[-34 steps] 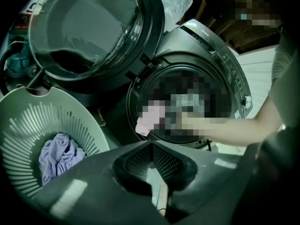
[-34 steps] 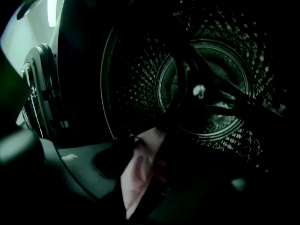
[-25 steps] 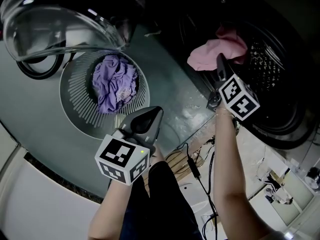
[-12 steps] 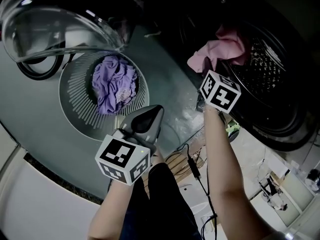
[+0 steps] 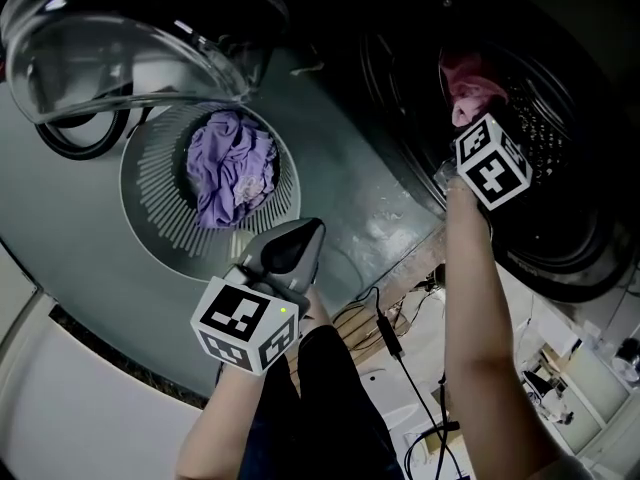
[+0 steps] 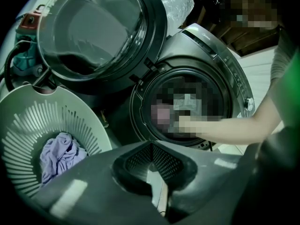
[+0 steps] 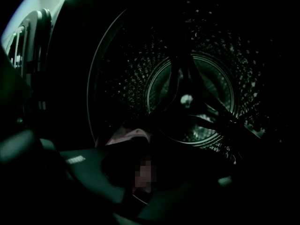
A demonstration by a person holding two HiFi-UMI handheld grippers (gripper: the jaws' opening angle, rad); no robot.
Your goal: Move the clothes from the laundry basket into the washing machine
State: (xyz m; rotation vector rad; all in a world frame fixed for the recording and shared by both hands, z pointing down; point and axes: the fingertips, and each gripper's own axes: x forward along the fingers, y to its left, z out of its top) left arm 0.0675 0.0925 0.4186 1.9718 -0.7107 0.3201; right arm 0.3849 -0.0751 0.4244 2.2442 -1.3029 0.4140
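The white laundry basket [image 5: 150, 183] [image 6: 28, 111] stands on the floor with purple clothes [image 5: 232, 173] [image 6: 58, 153] bunched in it. My left gripper [image 5: 300, 233] [image 6: 152, 146] hovers beside the basket's near rim, shut and empty. The washing machine's drum [image 5: 540, 138] [image 7: 197, 97] is open, with its glass door [image 5: 130, 28] [image 6: 93, 32] swung aside. My right gripper [image 5: 470, 133] [image 7: 143, 170] reaches into the drum's mouth, shut on a pink garment [image 5: 470, 93] [image 7: 129, 136]. Its jaws are hidden behind the marker cube in the head view.
Black cables [image 5: 385, 328] trail over the floor between my arms. A black hose loop [image 5: 80, 133] lies under the door, left of the basket. A teal device [image 6: 26, 29] sits behind the basket. A pale wall panel [image 5: 60, 398] borders the lower left.
My right gripper has carried the pink garment from the drum's front rim up and deeper into the drum. The left gripper and the basket have stayed put.
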